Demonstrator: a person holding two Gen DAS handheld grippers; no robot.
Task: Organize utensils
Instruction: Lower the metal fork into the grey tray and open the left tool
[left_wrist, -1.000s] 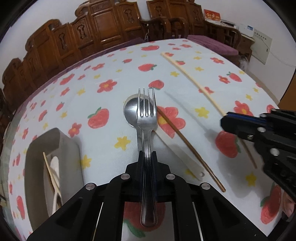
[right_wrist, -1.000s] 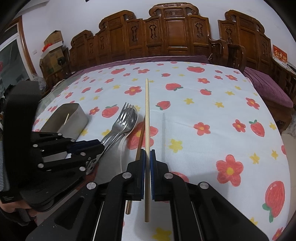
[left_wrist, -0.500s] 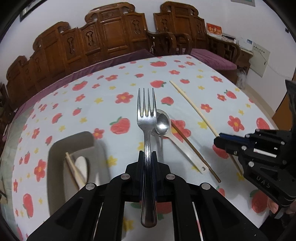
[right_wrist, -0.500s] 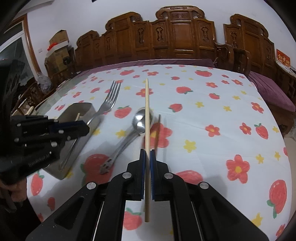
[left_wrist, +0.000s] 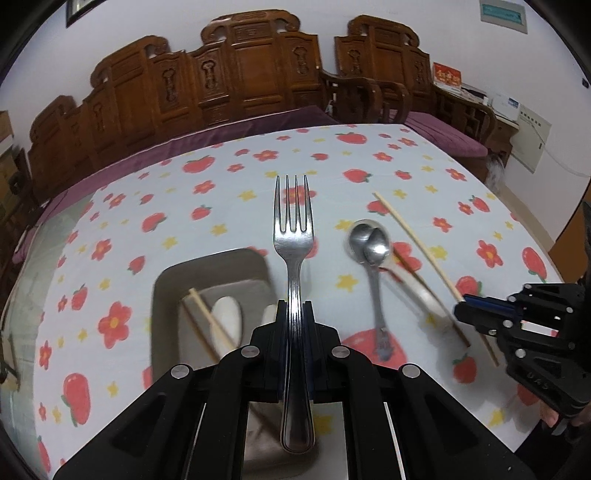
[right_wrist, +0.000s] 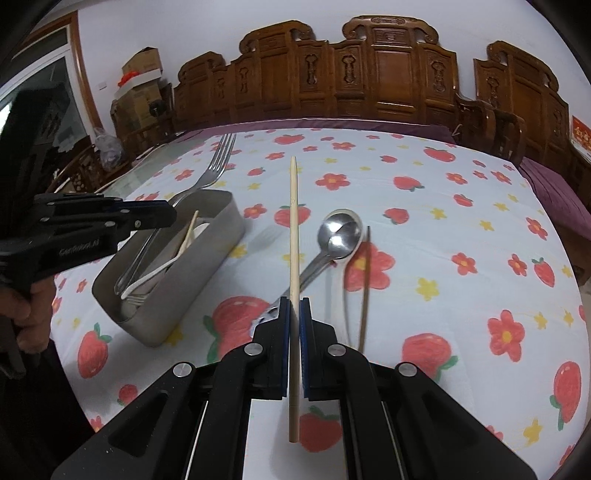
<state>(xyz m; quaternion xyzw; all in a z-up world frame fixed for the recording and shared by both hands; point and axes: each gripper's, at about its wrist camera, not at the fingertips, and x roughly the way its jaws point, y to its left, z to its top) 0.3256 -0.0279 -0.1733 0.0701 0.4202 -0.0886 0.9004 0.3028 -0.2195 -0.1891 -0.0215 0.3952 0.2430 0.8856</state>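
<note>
- Grey rectangular container (right_wrist: 207, 236), at left on the table: holds one pale chopstick (right_wrist: 190, 230), a white spoon (right_wrist: 155, 273) and a white fork, partly hidden.
- Left gripper (left_wrist: 295, 314): jaws closed on the handle of one metal fork (left_wrist: 293, 236), held above the container's right end, tines pointing away; in the right wrist view the fork's handle crosses the container's open top.
- Right gripper (right_wrist: 294, 310): jaws closed on one pale wooden chopstick (right_wrist: 293, 221), held off the cloth, tip pointing towards the chairs.
- On the cloth right of the container: one metal spoon (right_wrist: 338, 236), its bowl lying over a white plastic spoon (right_wrist: 341, 295); just beside them, one dark brown chopstick (right_wrist: 365, 280).
- Surface: table covered by a white cloth (right_wrist: 461, 206) printed with strawberries and flowers.
- Room: a row of carved wooden chairs (right_wrist: 369, 74) along the far table edge; cardboard boxes (right_wrist: 142, 66) at far left.
</note>
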